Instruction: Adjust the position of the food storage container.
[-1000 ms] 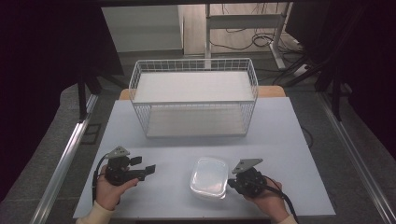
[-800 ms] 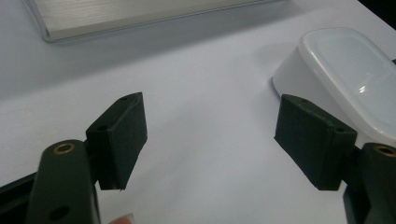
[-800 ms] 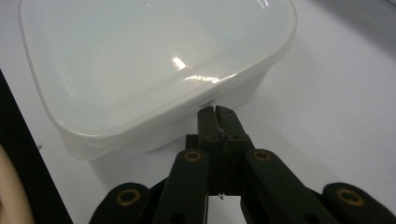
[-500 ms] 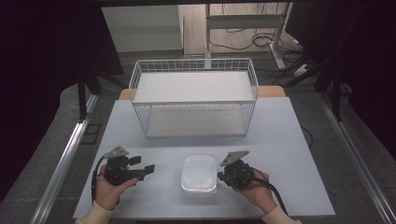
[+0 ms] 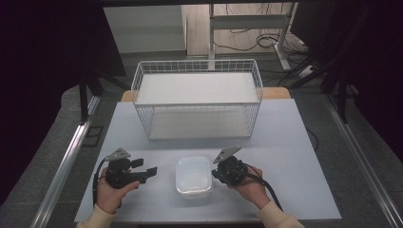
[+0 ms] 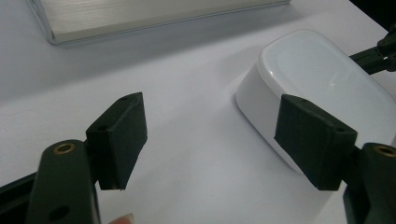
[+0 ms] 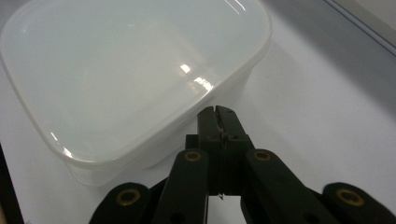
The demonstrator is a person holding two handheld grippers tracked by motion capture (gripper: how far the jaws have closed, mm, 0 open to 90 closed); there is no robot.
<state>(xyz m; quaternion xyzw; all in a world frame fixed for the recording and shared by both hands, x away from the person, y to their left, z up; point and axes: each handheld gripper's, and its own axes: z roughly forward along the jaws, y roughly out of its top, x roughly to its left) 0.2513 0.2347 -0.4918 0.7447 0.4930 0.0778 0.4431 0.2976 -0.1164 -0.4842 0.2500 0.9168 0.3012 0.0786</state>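
A white lidded plastic container [image 5: 193, 176] sits on the table's near middle. My right gripper [image 5: 216, 173] is at its right side, shut, with nothing visibly between the jaws. In the right gripper view the closed tips [image 7: 218, 114] press against the container [image 7: 130, 79] just under its rim. My left gripper [image 5: 145, 167] rests on the table left of the container, open and a short gap away from it. In the left gripper view the container [image 6: 322, 79] lies beyond the right pad [image 6: 310, 140], apart from both pads, and the right gripper [image 6: 378, 51] touches its far side.
A white wire basket [image 5: 197, 61] with a shelf inside stands at the table's back middle; its base [image 6: 140, 18] lies ahead of the left gripper. The light grey table [image 5: 294, 142] has bare room on both sides of the basket and to the right of my right hand.
The right gripper has moved left, and the container has slid left with it toward the left gripper. The left gripper has stayed in place, open.
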